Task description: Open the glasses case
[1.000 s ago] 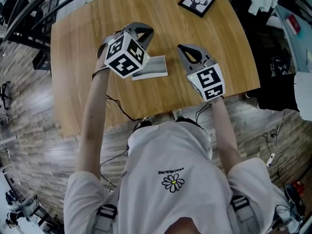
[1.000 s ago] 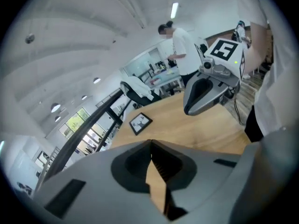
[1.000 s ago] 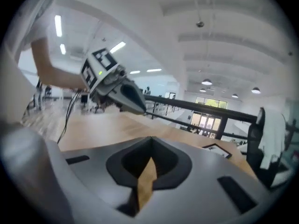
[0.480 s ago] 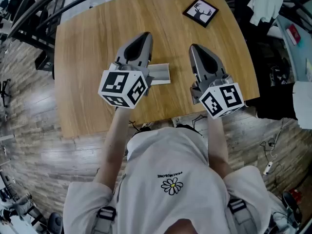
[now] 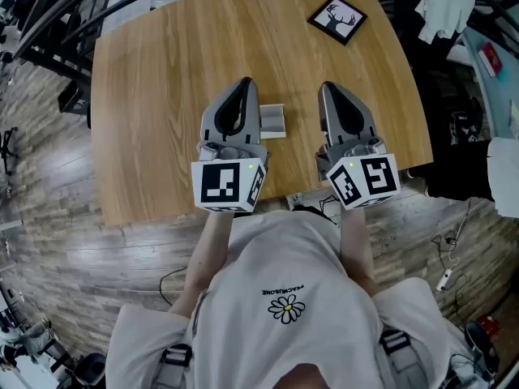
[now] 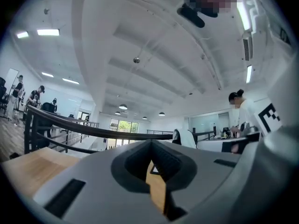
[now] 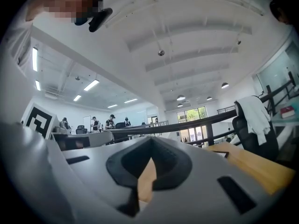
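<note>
A light grey glasses case (image 5: 274, 121) lies flat near the middle of the wooden table (image 5: 154, 79). Its left part is hidden behind my left gripper (image 5: 244, 82). That gripper hangs above the table and points level, away from the person, with its jaws shut and nothing in them. My right gripper (image 5: 327, 87) is held the same way just right of the case, apart from it, also shut and empty. In the left gripper view the left gripper (image 6: 151, 144) shows closed jaws over the tabletop. The right gripper (image 7: 150, 143) looks the same in the right gripper view. The case shows in neither gripper view.
A black-framed deer picture (image 5: 336, 19) lies at the table's far right corner. The near table edge (image 5: 268, 197) runs under both marker cubes. A chair with clothes (image 5: 442, 6) stands right of the table, dark railings (image 5: 49, 23) to its left. People (image 6: 238, 113) stand far off.
Both grippers have risen off the table and drawn back toward the person. The left one has rolled and shifted right, and it now covers part of the case. Both stay shut.
</note>
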The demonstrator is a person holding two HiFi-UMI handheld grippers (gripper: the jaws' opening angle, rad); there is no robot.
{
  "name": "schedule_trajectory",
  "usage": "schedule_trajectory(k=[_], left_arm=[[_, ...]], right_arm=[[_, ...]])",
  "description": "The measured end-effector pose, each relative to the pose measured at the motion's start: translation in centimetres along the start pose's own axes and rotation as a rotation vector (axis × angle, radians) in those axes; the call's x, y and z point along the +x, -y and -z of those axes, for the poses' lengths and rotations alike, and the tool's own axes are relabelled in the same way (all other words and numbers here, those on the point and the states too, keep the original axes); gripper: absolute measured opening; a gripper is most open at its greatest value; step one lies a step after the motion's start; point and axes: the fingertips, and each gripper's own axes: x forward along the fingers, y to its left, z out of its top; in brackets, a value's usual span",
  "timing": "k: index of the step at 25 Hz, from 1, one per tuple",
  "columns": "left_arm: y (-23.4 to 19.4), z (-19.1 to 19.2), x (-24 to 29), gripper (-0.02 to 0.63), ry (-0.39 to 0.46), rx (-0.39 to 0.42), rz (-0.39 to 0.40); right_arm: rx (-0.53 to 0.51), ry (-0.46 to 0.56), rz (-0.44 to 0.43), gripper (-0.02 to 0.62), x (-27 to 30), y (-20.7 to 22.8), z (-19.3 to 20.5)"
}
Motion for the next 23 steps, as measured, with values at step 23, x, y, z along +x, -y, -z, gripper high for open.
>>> schedule_trajectory(k=[23], left_arm=[[-1.6, -2.5, -2.6, 0.014, 0.060, 0.074, -0.112]], right_arm=[[-0.141, 0.043, -0.004, 0.005, -1.4, -2.1, -2.3]])
